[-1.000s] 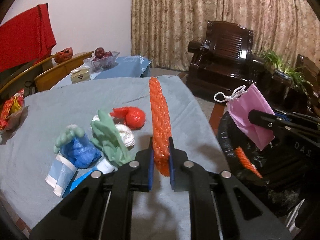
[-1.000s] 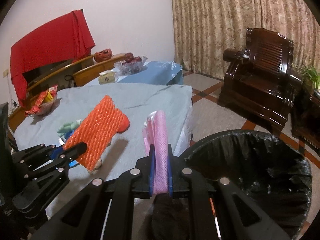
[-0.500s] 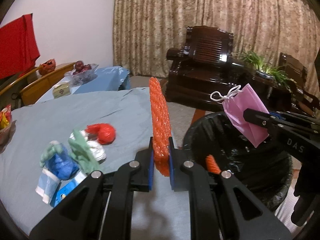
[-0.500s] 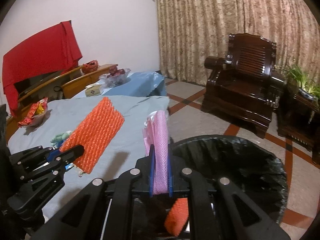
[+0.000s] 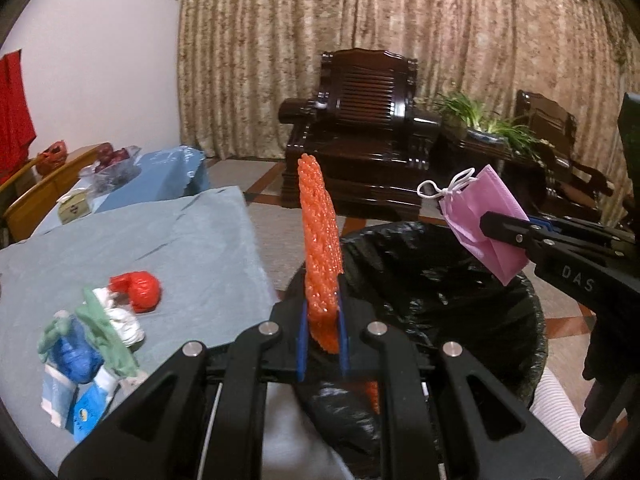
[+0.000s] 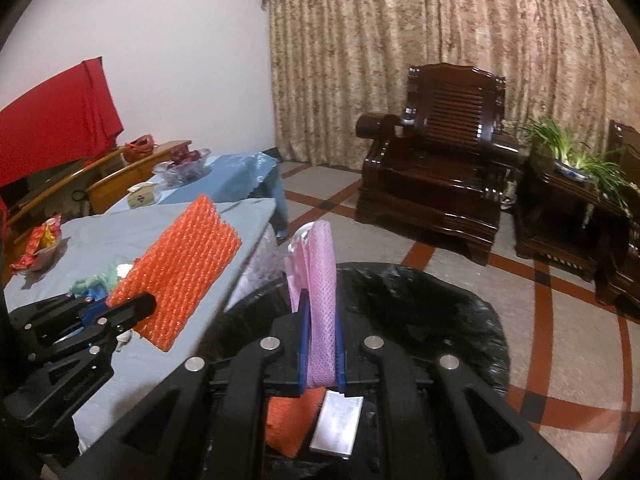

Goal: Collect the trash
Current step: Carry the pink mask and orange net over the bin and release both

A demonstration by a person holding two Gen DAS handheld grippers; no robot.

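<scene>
Delivery step: left gripper (image 5: 322, 344) grips orange foam net (image 5: 320, 240), right gripper (image 6: 320, 354) grips pink mask (image 6: 316, 280) — both above bin (image 5: 528, 316); next, fingers should release.

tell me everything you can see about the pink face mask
The pink face mask is a thin, pleated disposable sheet, folded over, looking like soft non-woven fabric with a fine dotted texture. White elastic ear loops bunch at its upper corner. The right hand-held gripper is shut on its lower part, so it stands edge-up from the blue pads. It hangs in the air above the black-lined trash bin, touching only the gripper.
</scene>
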